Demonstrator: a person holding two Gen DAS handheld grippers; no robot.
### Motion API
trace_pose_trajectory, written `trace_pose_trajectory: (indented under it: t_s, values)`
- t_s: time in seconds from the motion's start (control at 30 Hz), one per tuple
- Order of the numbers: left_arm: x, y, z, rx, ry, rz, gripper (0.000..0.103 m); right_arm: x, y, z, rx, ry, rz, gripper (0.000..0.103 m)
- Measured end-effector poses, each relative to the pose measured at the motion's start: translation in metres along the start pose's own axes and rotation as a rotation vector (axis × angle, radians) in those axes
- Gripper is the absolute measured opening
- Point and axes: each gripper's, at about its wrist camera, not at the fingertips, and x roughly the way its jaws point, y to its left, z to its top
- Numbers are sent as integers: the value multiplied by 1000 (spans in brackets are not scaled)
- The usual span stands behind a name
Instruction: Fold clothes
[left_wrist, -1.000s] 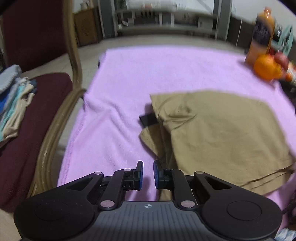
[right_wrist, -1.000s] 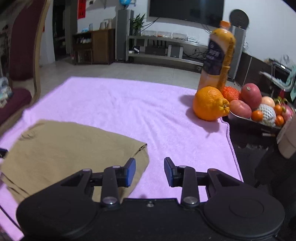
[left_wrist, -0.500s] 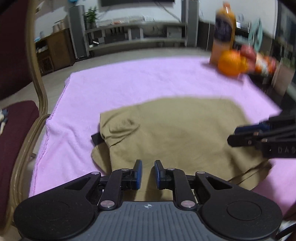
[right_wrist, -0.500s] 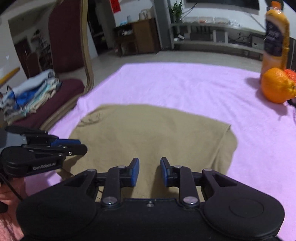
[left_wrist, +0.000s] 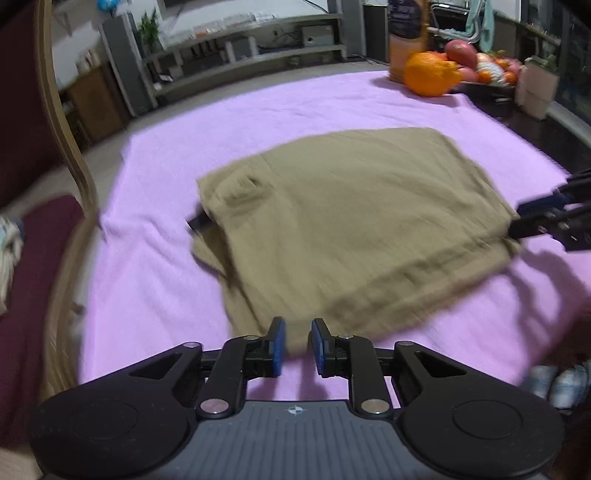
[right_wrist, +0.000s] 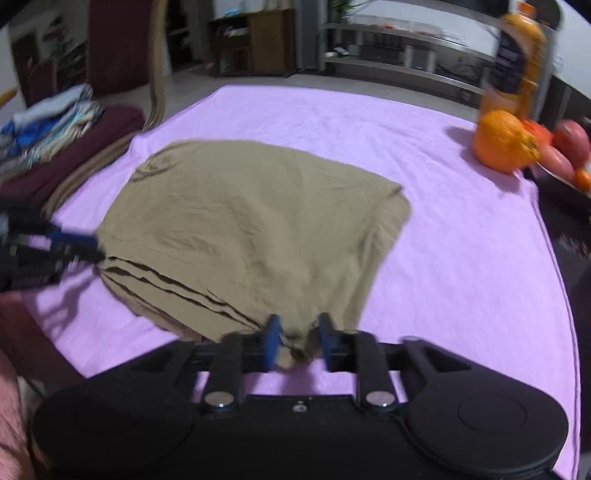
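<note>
A tan garment (left_wrist: 347, 229), folded in layers, lies on the purple blanket (left_wrist: 303, 107); it also shows in the right wrist view (right_wrist: 251, 229). My left gripper (left_wrist: 295, 345) is open, its jaws a small gap apart at the garment's near edge, with a fold of cloth between the fingertips. My right gripper (right_wrist: 297, 345) is open at the garment's opposite corner, cloth bunched between its jaws. Each gripper shows in the other's view, the right one (left_wrist: 546, 218) and the left one (right_wrist: 62, 247).
An orange (right_wrist: 504, 142), a juice bottle (right_wrist: 515, 59) and a fruit bowl (right_wrist: 569, 158) stand at the blanket's far right. A maroon chair (right_wrist: 74, 155) with a wooden frame holds a pile of clothes (right_wrist: 48, 125) on the left.
Both grippers have moved down and in to the garment's near edges. The right jaws have opened a little wider around the cloth. The garment lies as before.
</note>
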Motion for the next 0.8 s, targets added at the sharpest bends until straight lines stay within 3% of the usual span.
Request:
trace_pose_trajectory:
  t_s: [0.07,0.17,0.23,0.33,0.43,0.53,0.6,0.8]
  values:
    - [-12,8,-1,-64,-41,-61,22,-16,-13,-2,138,-66,80,43]
    - [-23,35,7,-237,-123,-126,33,-19,-30,-5,376,-117,273,54]
    - [-19,54,10,-366,-125,-123,39,-15,-40,-8,530,-129,404,61]
    - [-7,68,11,-469,-91,-50,40,12,-39,-19,683,-42,497,61]
    - [6,68,13,-486,-63,-32,39,35,-37,-31,808,36,515,61]
    - [18,57,17,-426,-46,-7,37,48,-40,-43,945,71,505,61]
    - [27,49,19,-378,-20,14,37,54,-40,-49,1018,67,493,61]
    - [34,55,17,-426,15,-1,46,65,-25,-51,1190,2,373,61]
